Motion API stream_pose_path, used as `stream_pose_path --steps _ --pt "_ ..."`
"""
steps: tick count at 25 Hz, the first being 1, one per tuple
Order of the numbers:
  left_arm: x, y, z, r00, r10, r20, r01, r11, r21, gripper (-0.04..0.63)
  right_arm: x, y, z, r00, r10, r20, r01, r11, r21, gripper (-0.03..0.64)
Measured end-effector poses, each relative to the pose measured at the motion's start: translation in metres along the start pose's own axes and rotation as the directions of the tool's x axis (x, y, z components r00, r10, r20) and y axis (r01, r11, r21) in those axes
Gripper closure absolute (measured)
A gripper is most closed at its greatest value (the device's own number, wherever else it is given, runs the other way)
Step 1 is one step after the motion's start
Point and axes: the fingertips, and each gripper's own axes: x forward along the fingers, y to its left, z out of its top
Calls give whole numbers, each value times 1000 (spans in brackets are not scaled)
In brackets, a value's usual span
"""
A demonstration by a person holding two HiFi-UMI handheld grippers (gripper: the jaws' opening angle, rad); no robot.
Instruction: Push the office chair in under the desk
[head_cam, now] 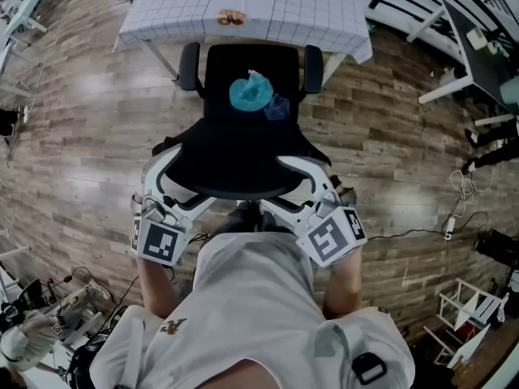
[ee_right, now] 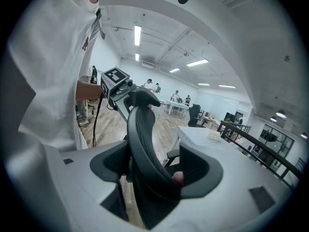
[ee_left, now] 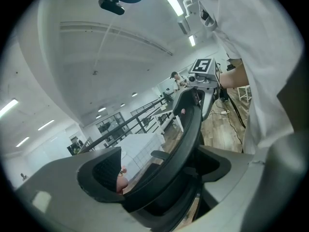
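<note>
While the office chair stands square to the desk with its seat front about at the desk's near edge, we read this as mid-push: most of the seat and the whole backrest are out on our side. The armrests sit just at the hanging checked cloth, not clearly under it. The left gripper is on the left end of the backrest's top rim and the right gripper is on the right end. In each gripper view the jaws stand wide with the dark rim running between them. The pads look to bear on it from both sides, so we call both a grip on the backrest, though contact on the far-side pads is hard to confirm. A teal bundle and a darker blue piece lie on the seat. Next move, as we judge it, is a level shove toward the far side with equal force from both hands, so the castors track straight between the desk legs. The main risks are the armrests catching the tabletop or cloth and the teal bundle snagging the cloth hem. If the armrests won't clear, we stop with them at the edge rather than force it.
</note>
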Motion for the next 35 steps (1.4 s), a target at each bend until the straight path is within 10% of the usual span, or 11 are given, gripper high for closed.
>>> stream_pose_path --steps 35 --pt "47 65 -18 999 -16 34 16 1000 20 127 40 -70 -7 997 -8 -75 10 1000 29 290"
